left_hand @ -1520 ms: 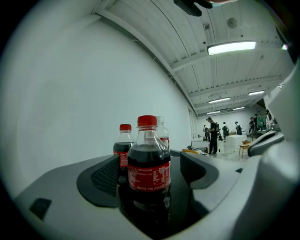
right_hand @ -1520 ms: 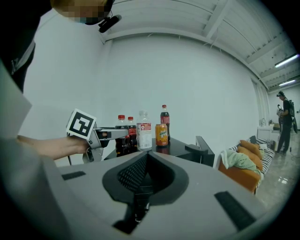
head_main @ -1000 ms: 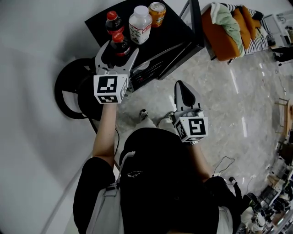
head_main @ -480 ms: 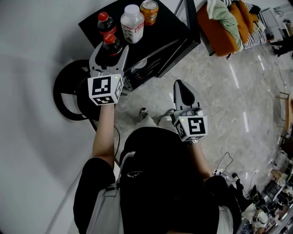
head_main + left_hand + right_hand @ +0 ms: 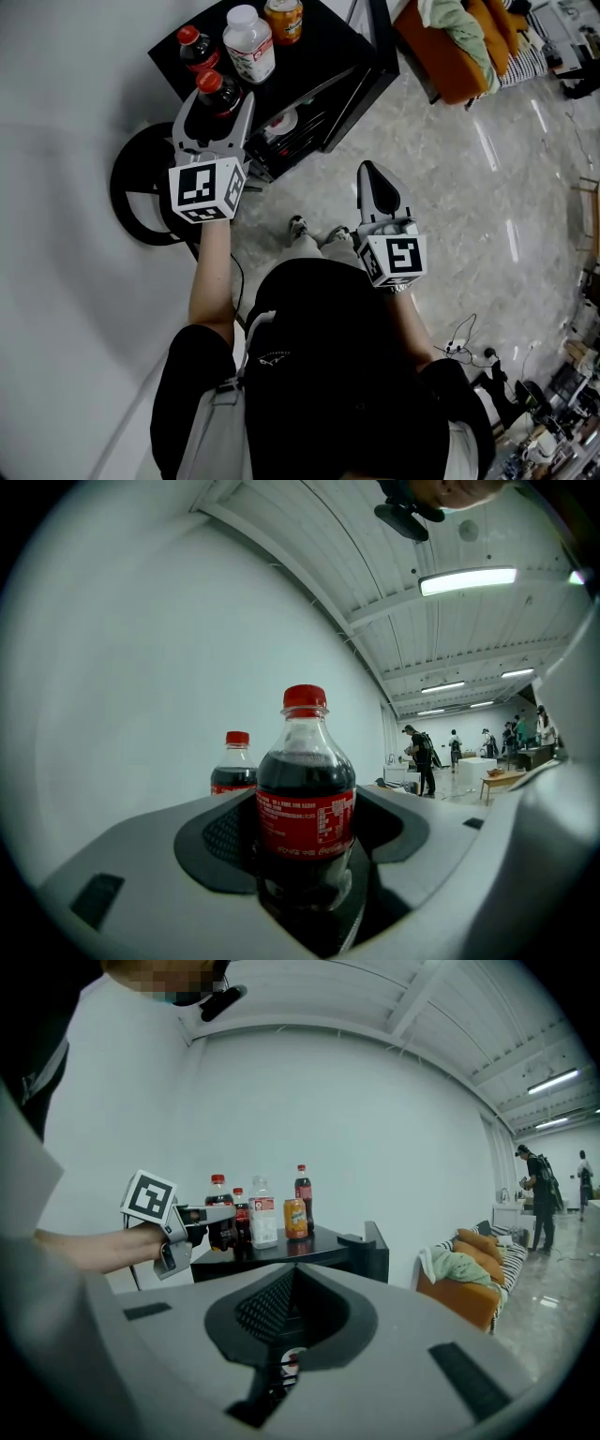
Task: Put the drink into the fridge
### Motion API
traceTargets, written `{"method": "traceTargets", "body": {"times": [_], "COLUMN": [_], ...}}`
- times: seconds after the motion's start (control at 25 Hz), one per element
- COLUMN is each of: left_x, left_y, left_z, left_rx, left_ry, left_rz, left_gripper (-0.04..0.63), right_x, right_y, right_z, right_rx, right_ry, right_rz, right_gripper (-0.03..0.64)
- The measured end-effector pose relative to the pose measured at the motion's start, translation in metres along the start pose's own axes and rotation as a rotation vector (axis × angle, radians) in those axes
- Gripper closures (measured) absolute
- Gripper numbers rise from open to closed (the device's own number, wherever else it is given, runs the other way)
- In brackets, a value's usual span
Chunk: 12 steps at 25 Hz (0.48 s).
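As it is to be moved, the cola bottle (image 5: 305, 799) at the edge of the table (image 5: 323, 52) has just been clamped by the closing fingers of the left gripper (image 5: 216, 105); the right gripper (image 5: 369, 172) is held shut and empty.

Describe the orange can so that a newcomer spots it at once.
Find the low black cabinet by the white wall; drinks stand on top. The can is next to the white bottle. It alone is short and orange; the cola bottles are dark, red-capped.

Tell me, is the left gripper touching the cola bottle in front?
Touching. The left gripper view shows the left gripper, whose jaws have just been closing, pressing both dark pads against the cola bottle between them, with no gap.
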<state>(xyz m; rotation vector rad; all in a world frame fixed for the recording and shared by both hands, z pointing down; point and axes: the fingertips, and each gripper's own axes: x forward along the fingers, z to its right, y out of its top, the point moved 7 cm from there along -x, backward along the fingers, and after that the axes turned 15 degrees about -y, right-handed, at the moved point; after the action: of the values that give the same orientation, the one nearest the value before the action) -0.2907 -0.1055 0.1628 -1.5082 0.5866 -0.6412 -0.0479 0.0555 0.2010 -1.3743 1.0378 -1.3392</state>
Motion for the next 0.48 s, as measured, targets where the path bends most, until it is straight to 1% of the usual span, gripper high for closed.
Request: {"method": "traceTargets", "body": {"times": [0.12, 0.24, 0.36, 0.48], "left_x": [-0.001, -0.002, -0.003, -0.002], "left_y": [0.004, 0.008, 0.011, 0.007], "left_z": [0.022, 0.050, 0.078, 0.108], "left_rx": [0.000, -0.004, 0.010, -0.009], "left_ry": [-0.023, -0.062, -0.093, -0.114], "left_rz": [0.010, 0.023, 0.008, 0.008], "left_gripper": [0.280, 0.281, 0.281, 0.280], "right_x": [-0.006, -0.015, -0.028, -0.041], "right_y": [0.001, 0.001, -0.004, -0.015], "right_z": [0.012, 0.028, 0.043, 0.062], "right_rx": [0.011, 0.026, 0.053, 0.079], "right_ry": [0.003, 0.004, 0.007, 0.005], "right_rz": [0.007, 0.010, 0.004, -0.007], "right_gripper": [0.603, 0.603, 0.603, 0.603]}}
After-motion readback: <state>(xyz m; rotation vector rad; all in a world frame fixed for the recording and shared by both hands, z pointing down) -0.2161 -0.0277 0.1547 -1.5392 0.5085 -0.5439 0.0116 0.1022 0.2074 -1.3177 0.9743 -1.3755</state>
